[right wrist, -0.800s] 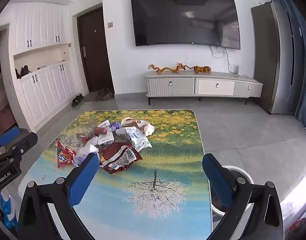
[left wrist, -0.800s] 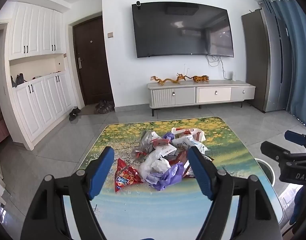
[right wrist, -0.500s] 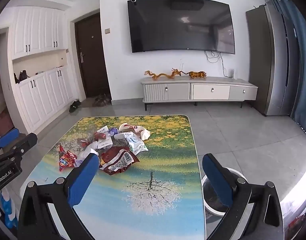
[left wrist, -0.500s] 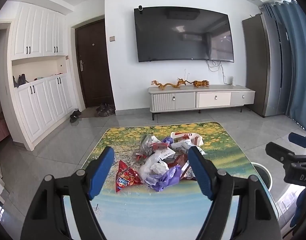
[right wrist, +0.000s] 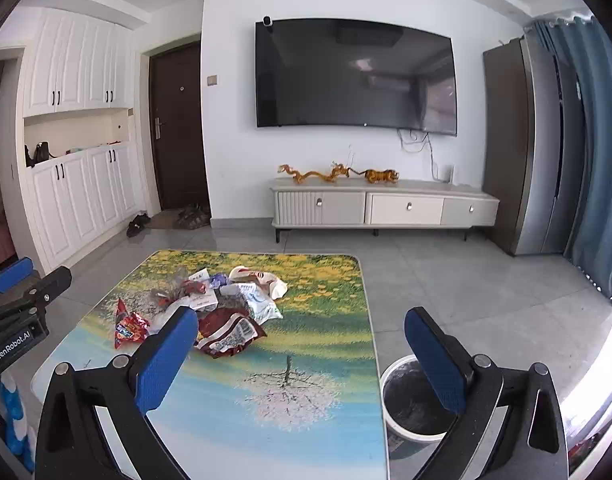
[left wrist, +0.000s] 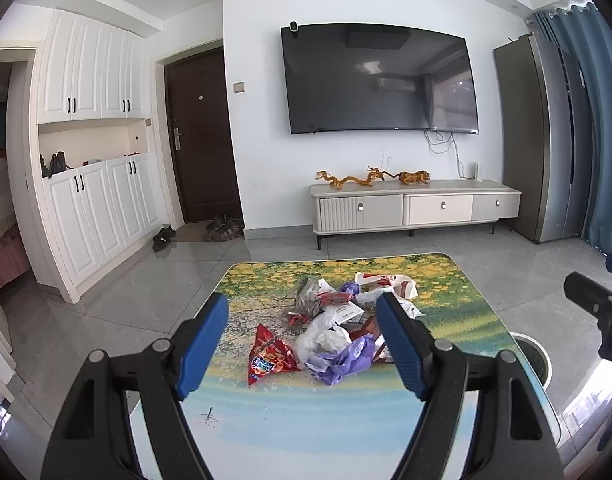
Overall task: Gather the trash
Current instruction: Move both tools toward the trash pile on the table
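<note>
Jaws wide and empty, both grippers (left (left wrist: 301,340), right (right wrist: 301,354)) tilt down toward the trash pile (left wrist: 338,328).

Both wrist cameras look forward and slightly down past their tongs, sharing the bench (left wrist: 458,292) and wall television (right wrist: 354,76).

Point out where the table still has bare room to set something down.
The table is bare across its near blue part, from the wrappers to the near edge, and along the side nearest the bin. A bare yellow strip runs along the far edge. The middle and far left are crowded with wrappers and bags.
</note>
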`<action>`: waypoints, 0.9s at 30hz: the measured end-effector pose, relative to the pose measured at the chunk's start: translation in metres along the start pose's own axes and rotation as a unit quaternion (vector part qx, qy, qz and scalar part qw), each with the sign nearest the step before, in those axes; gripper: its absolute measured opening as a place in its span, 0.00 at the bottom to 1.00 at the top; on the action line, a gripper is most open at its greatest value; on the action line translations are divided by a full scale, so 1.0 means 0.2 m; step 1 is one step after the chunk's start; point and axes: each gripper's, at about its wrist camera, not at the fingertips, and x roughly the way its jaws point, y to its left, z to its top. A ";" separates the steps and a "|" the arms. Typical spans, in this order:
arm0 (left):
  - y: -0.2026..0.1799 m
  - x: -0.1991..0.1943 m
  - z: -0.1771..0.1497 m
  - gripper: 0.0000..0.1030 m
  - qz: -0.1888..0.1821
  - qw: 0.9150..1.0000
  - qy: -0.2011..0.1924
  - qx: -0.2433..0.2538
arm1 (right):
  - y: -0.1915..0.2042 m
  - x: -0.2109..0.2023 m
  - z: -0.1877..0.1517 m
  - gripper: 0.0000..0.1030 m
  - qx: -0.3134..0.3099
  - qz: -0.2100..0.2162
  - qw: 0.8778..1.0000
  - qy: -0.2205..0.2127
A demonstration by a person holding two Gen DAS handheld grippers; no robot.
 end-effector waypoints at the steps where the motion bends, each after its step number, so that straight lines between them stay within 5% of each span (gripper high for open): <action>1: 0.00 0.00 0.00 0.73 -0.003 1.000 0.001 0.000 | 0.00 -0.01 0.00 1.00 0.000 -0.001 1.000 -0.002; 27: 0.14 0.07 0.01 0.78 0.017 0.999 -0.001 -0.032 | -0.11 0.07 -0.01 1.00 0.015 0.019 1.000 -0.005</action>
